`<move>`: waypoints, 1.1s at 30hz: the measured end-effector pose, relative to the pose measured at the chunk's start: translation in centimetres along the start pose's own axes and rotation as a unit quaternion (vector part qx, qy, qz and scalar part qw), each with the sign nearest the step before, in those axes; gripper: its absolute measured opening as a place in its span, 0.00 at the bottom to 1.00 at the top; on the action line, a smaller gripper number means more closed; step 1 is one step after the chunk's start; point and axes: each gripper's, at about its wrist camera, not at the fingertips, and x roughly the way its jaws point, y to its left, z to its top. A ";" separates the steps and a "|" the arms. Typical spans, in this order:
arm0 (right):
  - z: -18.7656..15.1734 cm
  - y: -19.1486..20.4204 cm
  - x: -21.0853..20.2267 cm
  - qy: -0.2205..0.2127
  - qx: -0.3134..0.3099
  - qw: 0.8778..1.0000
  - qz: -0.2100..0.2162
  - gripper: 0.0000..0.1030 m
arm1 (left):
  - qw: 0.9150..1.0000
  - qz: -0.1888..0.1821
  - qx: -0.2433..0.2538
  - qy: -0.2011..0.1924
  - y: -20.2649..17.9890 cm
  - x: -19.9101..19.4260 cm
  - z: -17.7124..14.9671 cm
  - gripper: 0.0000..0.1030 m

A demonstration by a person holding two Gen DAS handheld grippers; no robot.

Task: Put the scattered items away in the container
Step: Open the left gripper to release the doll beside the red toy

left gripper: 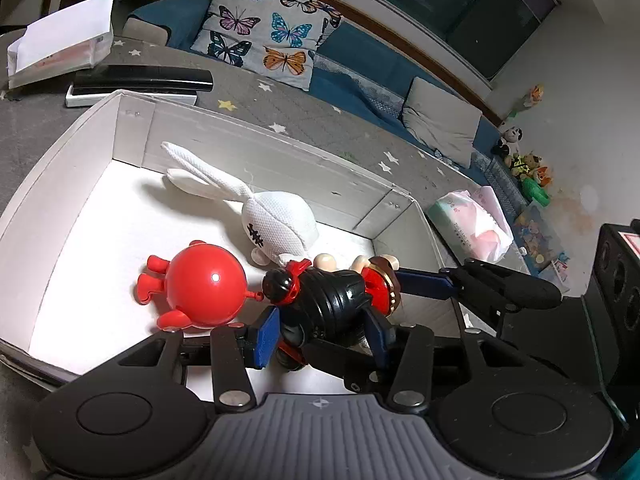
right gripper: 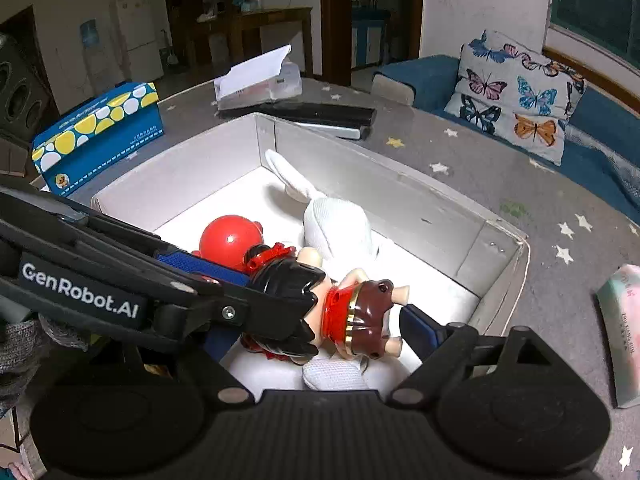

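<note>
A white cardboard box [left gripper: 256, 152] holds a white plush rabbit [left gripper: 276, 222], a red round toy figure [left gripper: 204, 286] and a black-haired doll in red and brown [left gripper: 340, 298]. My left gripper [left gripper: 324, 330] has its blue pads on either side of the doll's head and is shut on it, low inside the box. The box [right gripper: 400, 196], rabbit [right gripper: 340, 224], red toy [right gripper: 230, 242] and doll [right gripper: 320, 312] also show in the right wrist view. My right gripper [right gripper: 316, 316] is open around the doll's body, with one blue pad [right gripper: 416, 330] beside the doll's skirt.
A grey star-patterned cloth [left gripper: 304, 116] covers the table. Black remotes [left gripper: 144, 80] and a clear tissue holder [left gripper: 60, 48] lie behind the box. A tissue pack [left gripper: 472, 224] sits to the right, a blue patterned box [right gripper: 100, 136] to the left. A sofa with a butterfly cushion [left gripper: 268, 28] stands behind.
</note>
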 end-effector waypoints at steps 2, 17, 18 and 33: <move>-0.2 0.0 -0.2 -0.003 0.002 1.000 0.001 0.85 | 1.000 -0.006 0.000 0.001 0.1 -0.1 0.0 0.47; -1.3 0.6 -3.0 -0.046 0.023 0.999 -0.011 0.88 | 0.999 -0.003 0.012 -0.029 -0.1 -2.2 -0.6 0.46; -1.4 0.8 -3.3 -0.050 0.024 0.998 -0.015 0.88 | 0.999 -0.002 0.014 -0.032 -0.1 -2.5 -0.6 0.46; -4.0 4.8 -8.1 -0.129 0.012 0.991 -0.045 0.96 | 0.996 0.010 0.034 -0.077 -0.2 -7.7 -3.7 0.46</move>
